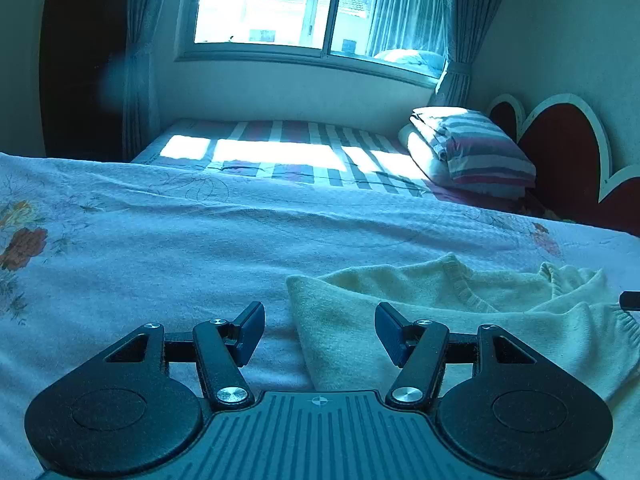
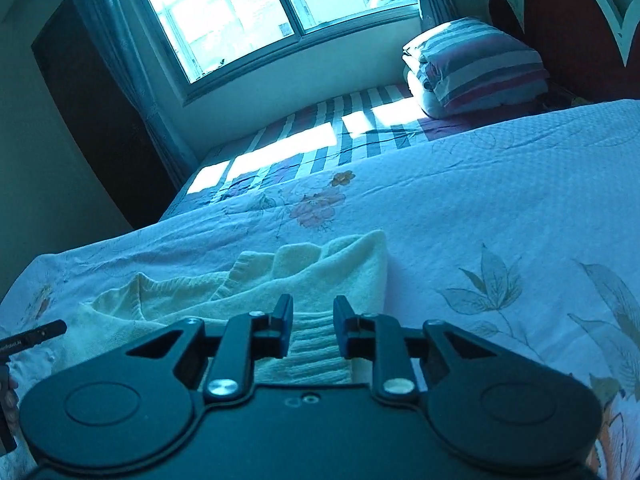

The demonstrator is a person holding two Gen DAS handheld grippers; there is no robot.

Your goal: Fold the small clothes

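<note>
- On the bed (image 1: 168, 240), over a floral bedspread (image 2: 500, 208), lies a cream knit garment (image 1: 400, 320), crumpled, partly doubled over.
- Left claw (image 1: 320, 330): jaws spread wide, gripping nothing; the garment's left folded edge sits between the 2 fingers, under them; contact with the cloth cannot be told.
- Left finger over bare bedspread, right finger over the knit.
- Right claw (image 2: 313, 326): jaws apart with a narrower gap, low over the garment's ribbed band (image 2: 316, 344); ribbed cloth shows in the gap, pinch cannot be told.
- Garment (image 2: 248, 292) in right wrist view: ribbed cuff or collar edges bunched at left, folded corner peaking at far right side.
- Black tip of the other claw pokes in at the left edge (image 2: 36, 334) of the right wrist view, just beside the garment.
- Far side of bed: striped sheet (image 1: 280, 148) with sun patches, folded striped quilt (image 1: 476, 148) stacked near the red heart-shaped headboard (image 1: 560, 148).
- Window (image 1: 288, 4) with curtains behind the bed.
</note>
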